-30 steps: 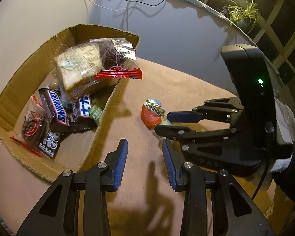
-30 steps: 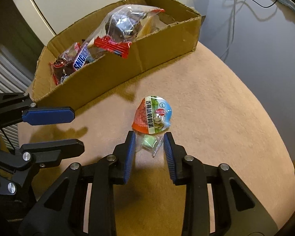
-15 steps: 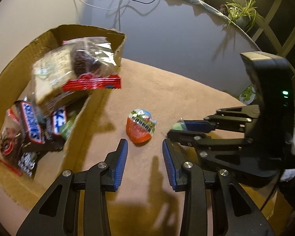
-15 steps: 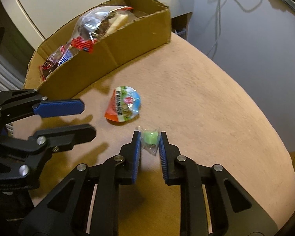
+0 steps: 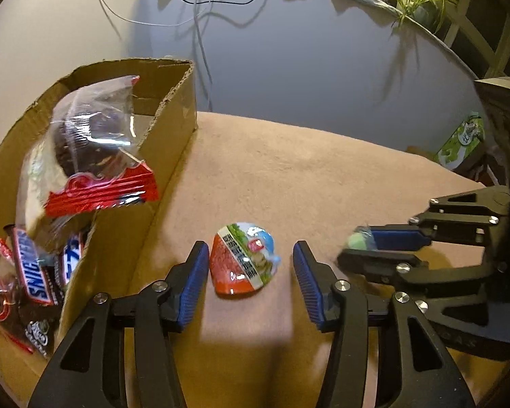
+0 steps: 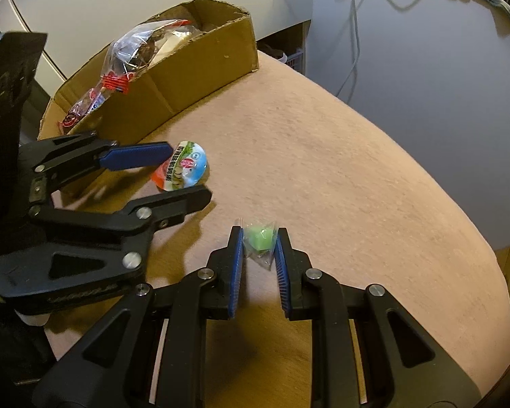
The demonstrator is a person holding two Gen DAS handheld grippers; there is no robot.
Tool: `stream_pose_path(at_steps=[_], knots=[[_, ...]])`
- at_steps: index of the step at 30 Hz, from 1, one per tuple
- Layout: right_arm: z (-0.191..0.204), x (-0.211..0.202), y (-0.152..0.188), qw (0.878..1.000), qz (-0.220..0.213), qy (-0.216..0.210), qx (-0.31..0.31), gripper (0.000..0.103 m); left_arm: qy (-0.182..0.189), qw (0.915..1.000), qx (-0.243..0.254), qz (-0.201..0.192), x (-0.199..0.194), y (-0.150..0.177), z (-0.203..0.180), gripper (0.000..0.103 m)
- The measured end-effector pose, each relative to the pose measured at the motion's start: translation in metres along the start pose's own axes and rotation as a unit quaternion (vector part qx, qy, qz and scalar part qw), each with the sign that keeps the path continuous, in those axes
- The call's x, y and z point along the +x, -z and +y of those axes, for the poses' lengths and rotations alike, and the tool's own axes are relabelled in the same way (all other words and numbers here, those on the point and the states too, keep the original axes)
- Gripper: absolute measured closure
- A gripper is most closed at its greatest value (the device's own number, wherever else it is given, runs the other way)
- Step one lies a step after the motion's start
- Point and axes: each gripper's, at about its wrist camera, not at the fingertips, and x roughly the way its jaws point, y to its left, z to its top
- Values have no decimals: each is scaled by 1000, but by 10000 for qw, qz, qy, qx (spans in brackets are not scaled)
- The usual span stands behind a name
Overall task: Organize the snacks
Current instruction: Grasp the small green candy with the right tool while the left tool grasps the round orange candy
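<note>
In the left wrist view, the left gripper [image 5: 251, 272] is opening its jaws around the rounded red-and-blue foil snack pack [image 5: 244, 260] lying on the tan table [image 5: 323, 176], just right of the torn cardboard box [image 5: 168, 129] of snacks, pads not yet pressing. In the right wrist view, the right gripper [image 6: 259, 246] is pinching the small clear-wrapped green candy [image 6: 260, 238] near the table's middle. Judging from this, the domed pack could be squirting sideways if the pads close off-centre, and the crinkly candy wrapper could be slipping free.

A round table with a tan, felt-like top [image 5: 323, 176] fills the frame's middle. An open brown cardboard box [image 5: 166, 156] sits at left; a dome-shaped orange-and-blue snack packet [image 5: 243, 258] lies lower centre.
</note>
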Motion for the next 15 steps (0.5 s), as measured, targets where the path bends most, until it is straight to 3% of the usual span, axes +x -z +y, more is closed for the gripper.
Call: stream_pose_path(at_steps=[2,7,15], knots=[[-1,1,1,10000,-11,6,23,84,-12,10000,27,-20,3,-1,0,53],[-1,-4,0,10000,-24,46,37,84,-132,9998,102,-89,2,2,3,65],[2,-14,1,9999,-106,78,111,84,-63,9999,95,-62,-6,4,6,70]])
